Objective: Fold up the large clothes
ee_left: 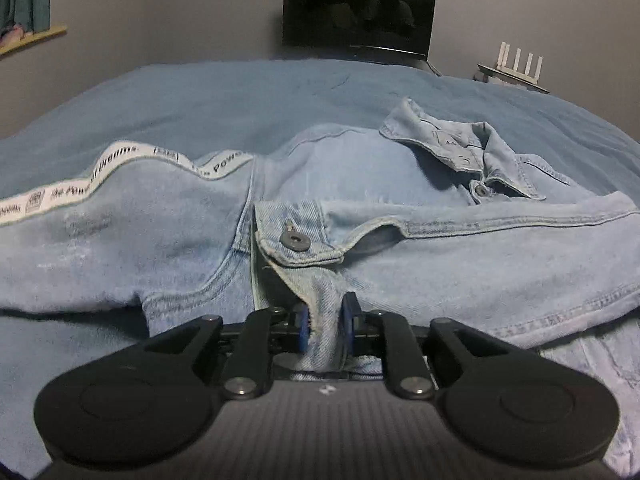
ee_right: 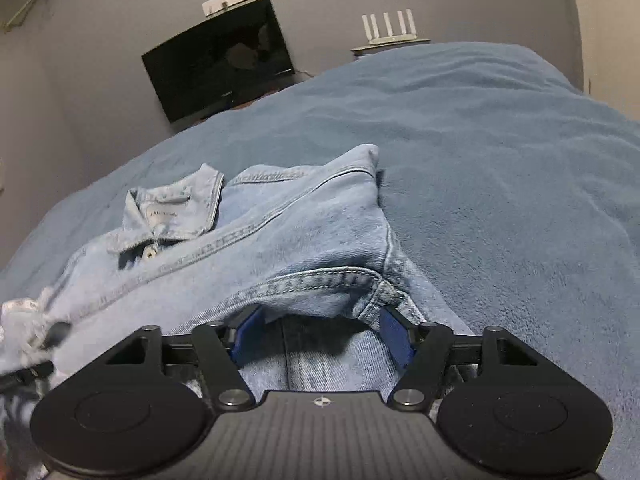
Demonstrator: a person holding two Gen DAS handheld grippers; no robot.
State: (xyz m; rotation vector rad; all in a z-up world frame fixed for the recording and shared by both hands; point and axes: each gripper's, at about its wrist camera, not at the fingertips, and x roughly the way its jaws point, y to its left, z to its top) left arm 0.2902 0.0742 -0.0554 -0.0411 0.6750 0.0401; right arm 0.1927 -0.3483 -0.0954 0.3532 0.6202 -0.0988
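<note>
A light blue denim jacket lies on a blue blanket, collar toward the far side, a sleeve folded across its front. My left gripper is shut on a fold of denim just below the buttoned sleeve cuff. A white printed tape runs along the jacket's left part. In the right wrist view the jacket lies ahead with its collar at the left. My right gripper is open, its blue pads straddling the jacket's near hem, with denim lying between them.
The blue blanket covers the bed all around the jacket. A dark monitor stands against the grey wall behind the bed. A white router sits on a shelf to its right.
</note>
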